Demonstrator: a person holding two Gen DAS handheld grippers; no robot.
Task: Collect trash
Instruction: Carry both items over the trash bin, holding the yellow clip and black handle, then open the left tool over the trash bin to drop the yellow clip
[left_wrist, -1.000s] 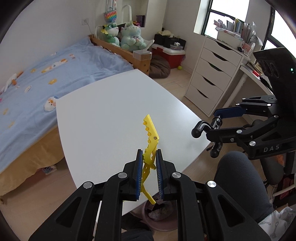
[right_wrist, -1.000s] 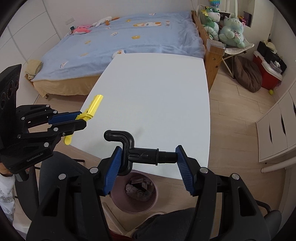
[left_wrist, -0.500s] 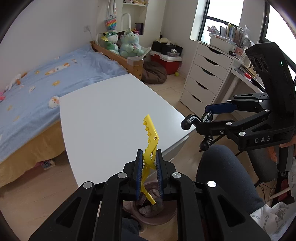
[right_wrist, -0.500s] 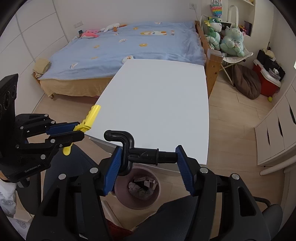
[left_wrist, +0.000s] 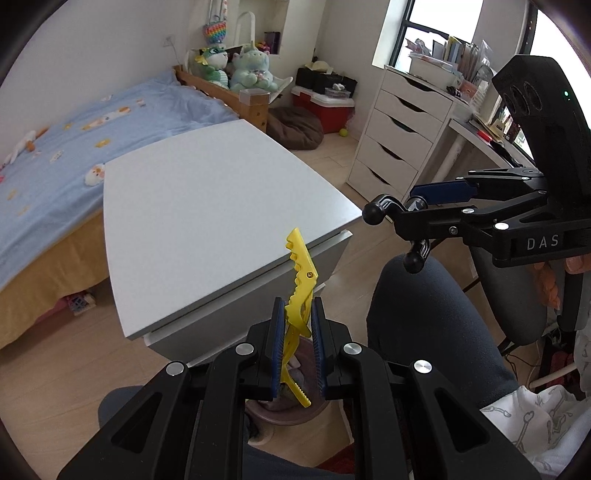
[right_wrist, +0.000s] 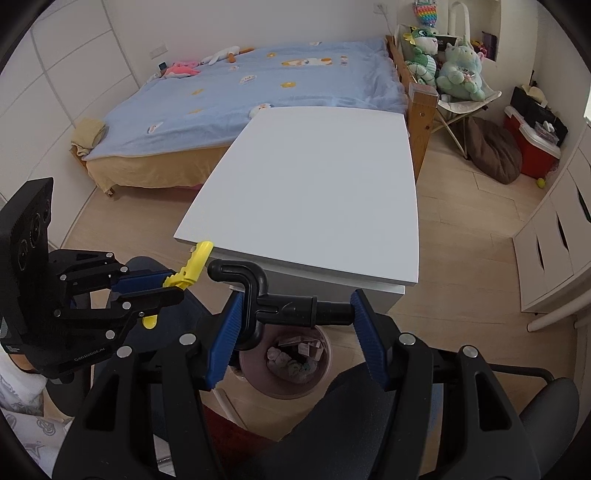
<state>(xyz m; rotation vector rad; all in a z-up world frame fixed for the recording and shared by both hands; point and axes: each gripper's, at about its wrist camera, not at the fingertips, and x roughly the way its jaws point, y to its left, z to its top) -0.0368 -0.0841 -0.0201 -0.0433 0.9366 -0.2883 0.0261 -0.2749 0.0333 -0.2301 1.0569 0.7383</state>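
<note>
My left gripper is shut on a yellow toothed plastic clip, held upright in front of the white table's near edge, above a pinkish trash bin. In the right wrist view the left gripper and clip show at left. My right gripper is shut on a black hooked plastic part, held crosswise above the trash bin, which holds several scraps. The right gripper with the black part also shows at right in the left wrist view.
The white table is ahead, with a blue bed behind it. White drawers stand at right. The person's dark-trousered legs and an office chair flank the bin.
Both grippers have pulled back from over the table toward the person, with their objects still held. The trash bin now shows more fully below them.
</note>
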